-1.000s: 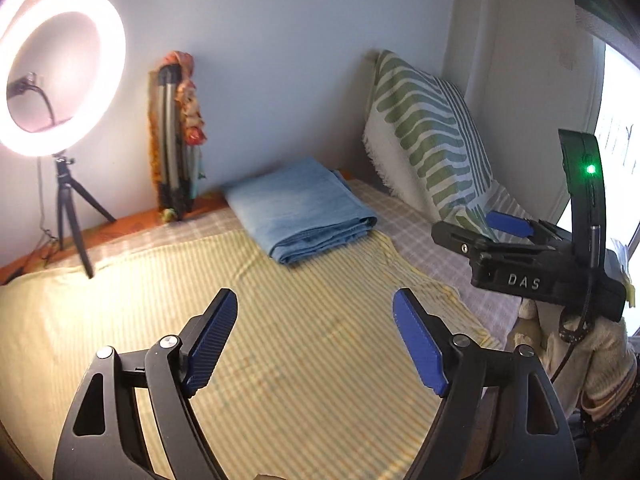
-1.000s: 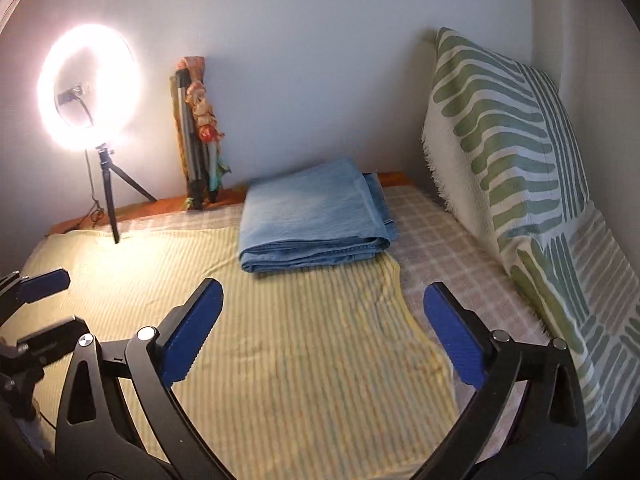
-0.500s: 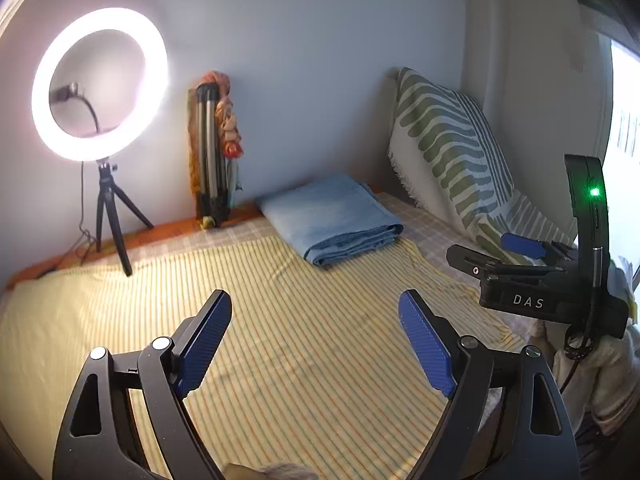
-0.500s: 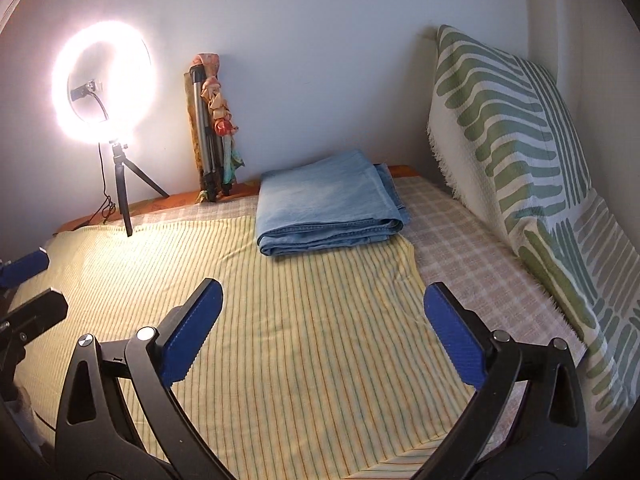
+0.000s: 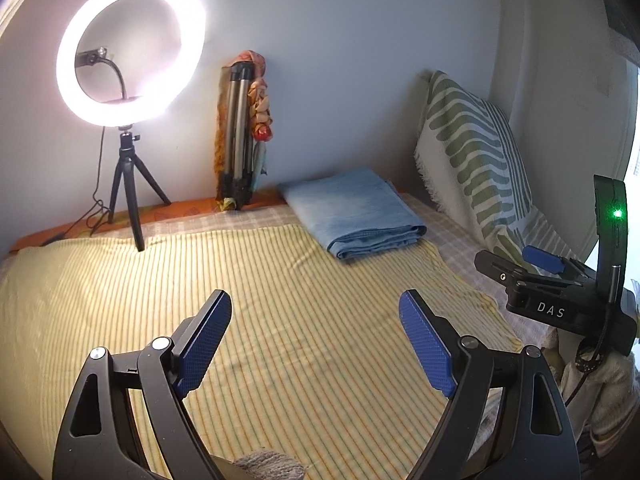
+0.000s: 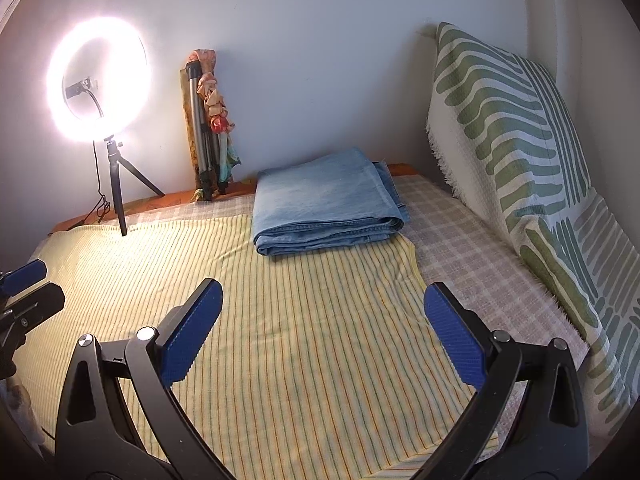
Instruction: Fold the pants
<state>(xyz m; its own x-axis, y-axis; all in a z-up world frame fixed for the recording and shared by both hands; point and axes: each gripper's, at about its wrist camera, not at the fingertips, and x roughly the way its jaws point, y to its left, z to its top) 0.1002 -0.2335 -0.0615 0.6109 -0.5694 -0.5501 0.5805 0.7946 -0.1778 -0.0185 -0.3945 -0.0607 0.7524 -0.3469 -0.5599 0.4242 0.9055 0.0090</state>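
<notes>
Folded jeans lie at the far side of the bed; both grippers hang back, released and empty.

Left wrist view: the left gripper (image 5: pixel 316 334) has its fingers (image 5: pixel 204 342) spread wide with nothing between them, above the yellow striped sheet (image 5: pixel 280 300); the folded jeans (image 5: pixel 354 210) lie far and slightly right, well apart, long axis running near-to-far, folded edge facing near. The right gripper (image 5: pixel 532 264) sits at the right edge, fingers apart. A ring light (image 5: pixel 130 50) stands far left.
Right wrist view: the right gripper (image 6: pixel 322 334) is equally spread and empty; the jeans (image 6: pixel 324 204) lie straight ahead, far, so this hand looks better lined up. The striped pillow (image 6: pixel 512 148) bounds the right; open sheet (image 6: pixel 300 340) lies between.
</notes>
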